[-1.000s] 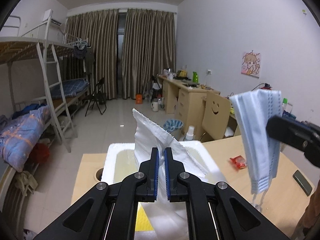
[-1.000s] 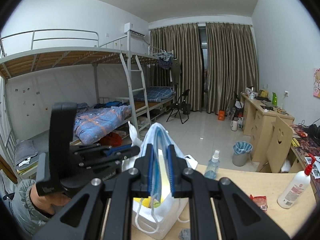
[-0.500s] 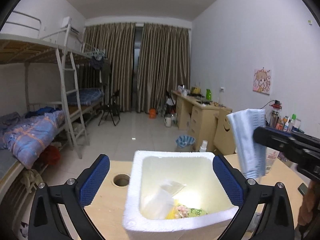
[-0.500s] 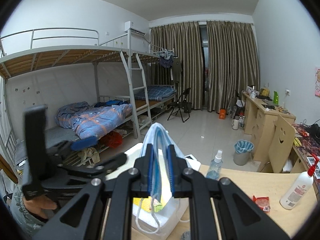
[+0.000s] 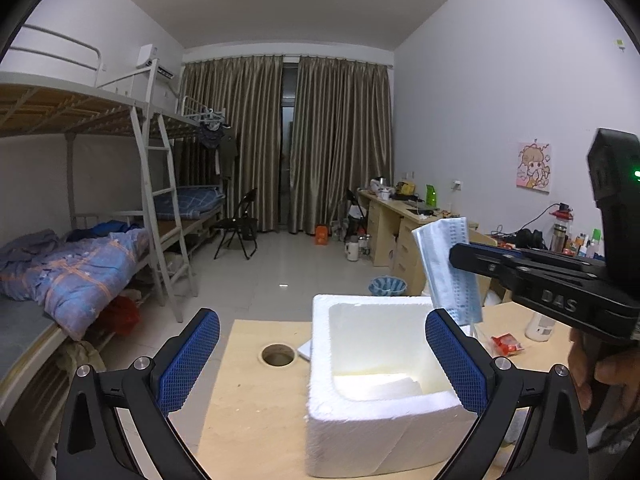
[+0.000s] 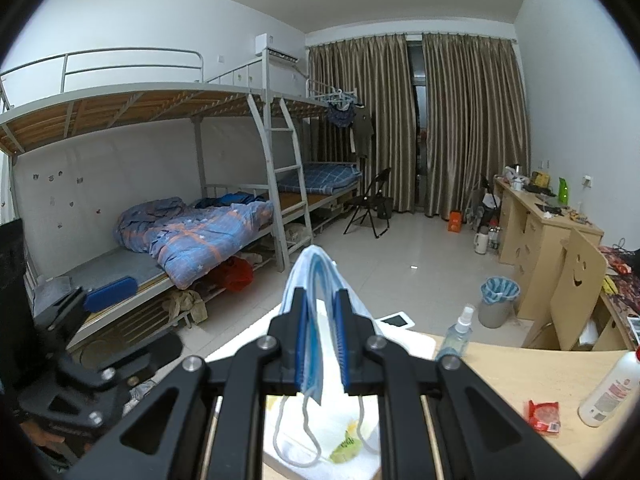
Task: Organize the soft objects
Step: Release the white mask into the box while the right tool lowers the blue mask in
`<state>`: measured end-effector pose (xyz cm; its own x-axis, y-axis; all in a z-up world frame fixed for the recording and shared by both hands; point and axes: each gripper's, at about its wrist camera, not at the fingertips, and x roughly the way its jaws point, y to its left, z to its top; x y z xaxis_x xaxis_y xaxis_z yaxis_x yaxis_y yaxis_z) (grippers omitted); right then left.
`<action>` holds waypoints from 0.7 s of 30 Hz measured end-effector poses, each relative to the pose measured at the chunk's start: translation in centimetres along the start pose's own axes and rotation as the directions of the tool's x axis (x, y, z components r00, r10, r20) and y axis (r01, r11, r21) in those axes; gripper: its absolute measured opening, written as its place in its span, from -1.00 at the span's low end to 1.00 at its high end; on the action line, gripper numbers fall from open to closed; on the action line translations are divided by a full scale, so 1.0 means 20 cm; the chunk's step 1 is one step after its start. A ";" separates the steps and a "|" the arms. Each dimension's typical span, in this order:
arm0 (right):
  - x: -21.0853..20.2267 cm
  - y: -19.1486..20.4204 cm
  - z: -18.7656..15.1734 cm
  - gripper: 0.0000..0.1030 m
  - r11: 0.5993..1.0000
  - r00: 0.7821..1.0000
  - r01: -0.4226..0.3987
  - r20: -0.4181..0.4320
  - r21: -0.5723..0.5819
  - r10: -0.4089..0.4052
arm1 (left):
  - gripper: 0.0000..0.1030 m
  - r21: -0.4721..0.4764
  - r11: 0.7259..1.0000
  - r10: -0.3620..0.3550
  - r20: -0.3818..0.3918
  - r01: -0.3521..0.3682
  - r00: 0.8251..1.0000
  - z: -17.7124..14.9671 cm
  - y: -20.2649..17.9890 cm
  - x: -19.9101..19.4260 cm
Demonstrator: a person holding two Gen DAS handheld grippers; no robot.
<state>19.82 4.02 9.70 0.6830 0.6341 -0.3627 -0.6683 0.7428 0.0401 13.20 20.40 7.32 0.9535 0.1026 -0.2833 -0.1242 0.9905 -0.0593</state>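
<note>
The right tongs [image 6: 320, 340] are clenched on a folded blue face mask [image 6: 314, 280], pinching it across the pleated middle so the top sticks up past the tips and the 2 ear loops [image 6: 296, 432] dangle below. The mask hangs over the open white foam box [image 5: 380, 420], which stands on the counter [image 5: 248, 408]. In the left wrist view the mask [image 5: 450, 268] shows above the box's far right corner.

The mask looks very light and limp. It will droop, swing and fold on itself, and the thin elastic loops could snag on a fingertip or the box rim. A pinch across the stacked pleats seems the surest hold; the loops alone would probably let it twist. The foam box also looks light and crumbly at the edges, so a bump could shove it.

The left tongs [image 5: 324, 360] are released, jaws spread wide and empty, just beside the near wall of the box. White tissue [image 5: 384, 388] lies inside.

The counter is pale wood with a round cable hole [image 5: 277, 354]; a red snack packet [image 6: 544, 414], a spray bottle [image 6: 456, 336] and a white bottle [image 6: 608, 394] sit on it. Beyond are a tiled floor, bunk beds and drawn curtains.
</note>
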 end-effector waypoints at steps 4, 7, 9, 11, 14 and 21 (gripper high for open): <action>0.07 -0.03 -0.01 -0.68 1.000 1.000 -0.001 -0.024 0.013 0.001 | 1.00 0.001 1.000 0.014 -0.006 -0.014 1.000 -0.02 0.04 0.01; 0.12 -0.04 -0.03 -0.68 1.000 0.998 -0.011 -0.054 0.028 0.012 | 1.00 -0.013 1.000 0.024 -0.020 -0.024 1.000 -0.04 0.08 0.03; 0.15 -0.05 -0.04 -0.68 0.999 0.997 -0.014 -0.072 0.033 0.016 | 1.00 -0.025 0.999 0.025 -0.023 -0.025 0.999 -0.05 0.10 0.04; 0.18 -0.04 -0.05 -0.68 0.999 0.996 -0.013 -0.086 0.032 0.016 | 1.00 -0.029 0.999 0.029 -0.031 -0.030 0.999 -0.07 0.12 0.04; 0.21 -0.02 -0.07 -0.68 0.999 0.994 -0.013 -0.104 0.030 0.016 | 1.00 -0.039 0.999 0.033 -0.038 -0.035 0.999 -0.09 0.15 0.05; 0.27 -0.01 -0.09 -0.68 1.000 0.989 0.002 -0.145 0.017 0.000 | 1.00 -0.061 0.997 0.037 -0.045 -0.039 0.998 -0.12 0.19 0.07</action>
<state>23.06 7.00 5.95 0.6328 0.5966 -0.4936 -0.6620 0.7475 0.0548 13.39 24.07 4.41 0.9352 0.1346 -0.3277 -0.1781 0.9783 -0.1063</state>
